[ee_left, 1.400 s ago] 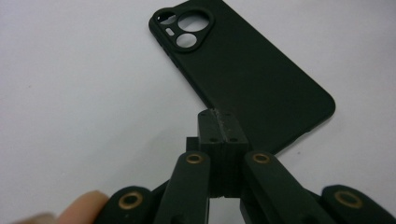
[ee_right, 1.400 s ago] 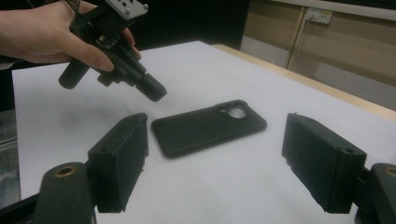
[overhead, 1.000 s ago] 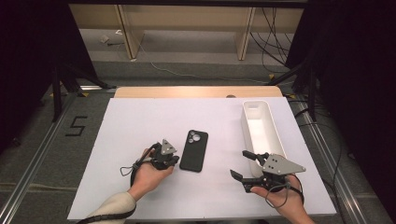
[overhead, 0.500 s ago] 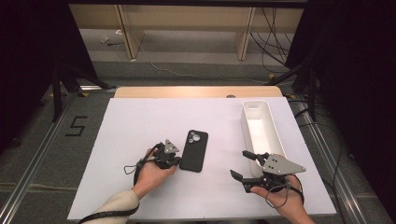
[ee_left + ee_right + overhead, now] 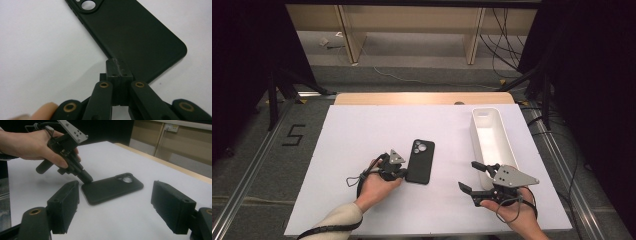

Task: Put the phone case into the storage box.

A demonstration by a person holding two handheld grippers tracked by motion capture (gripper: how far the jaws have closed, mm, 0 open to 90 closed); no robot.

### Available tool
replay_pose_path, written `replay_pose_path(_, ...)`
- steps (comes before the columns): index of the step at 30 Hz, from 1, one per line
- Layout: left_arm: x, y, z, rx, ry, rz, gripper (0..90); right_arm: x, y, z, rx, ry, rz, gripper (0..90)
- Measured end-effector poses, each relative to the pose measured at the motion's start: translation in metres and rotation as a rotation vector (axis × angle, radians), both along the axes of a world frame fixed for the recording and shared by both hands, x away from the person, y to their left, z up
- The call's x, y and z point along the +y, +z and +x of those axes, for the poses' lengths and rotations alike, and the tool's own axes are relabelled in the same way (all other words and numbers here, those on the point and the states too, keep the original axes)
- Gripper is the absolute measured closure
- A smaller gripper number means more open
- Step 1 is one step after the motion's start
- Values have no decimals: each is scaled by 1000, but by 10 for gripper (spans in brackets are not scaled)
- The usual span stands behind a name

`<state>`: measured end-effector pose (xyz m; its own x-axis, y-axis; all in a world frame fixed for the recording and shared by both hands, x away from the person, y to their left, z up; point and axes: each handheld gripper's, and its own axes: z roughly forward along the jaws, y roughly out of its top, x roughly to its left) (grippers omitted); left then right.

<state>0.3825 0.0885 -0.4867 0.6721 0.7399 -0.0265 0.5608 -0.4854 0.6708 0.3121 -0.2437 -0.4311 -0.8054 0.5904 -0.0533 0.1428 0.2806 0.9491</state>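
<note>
A black phone [image 5: 420,161] lies camera side up on the white table [image 5: 357,130], left of the middle. My left gripper [image 5: 403,173] is shut, and its closed tips [image 5: 117,65] rest against the phone's [image 5: 132,32] near left edge, low on the table. My right gripper [image 5: 468,175] hovers near the front right, open, with nothing between its wide-set pads [image 5: 64,202]. Along its jaws I see the phone [image 5: 112,187] and, farther off, the left gripper [image 5: 87,179] held in a hand and touching the phone's corner.
A long white bin [image 5: 493,137], empty, stands at the right side of the table just beyond my right gripper. A wooden strip [image 5: 422,98] runs along the table's far edge. Dark curtains and cables surround the table.
</note>
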Motion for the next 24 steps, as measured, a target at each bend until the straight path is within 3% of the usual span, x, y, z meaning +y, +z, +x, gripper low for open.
replay_pose_path(24, -28, -1, 1, -2, -43, -15, 897, 0, -1, 0, 4, 1, -5, 238)
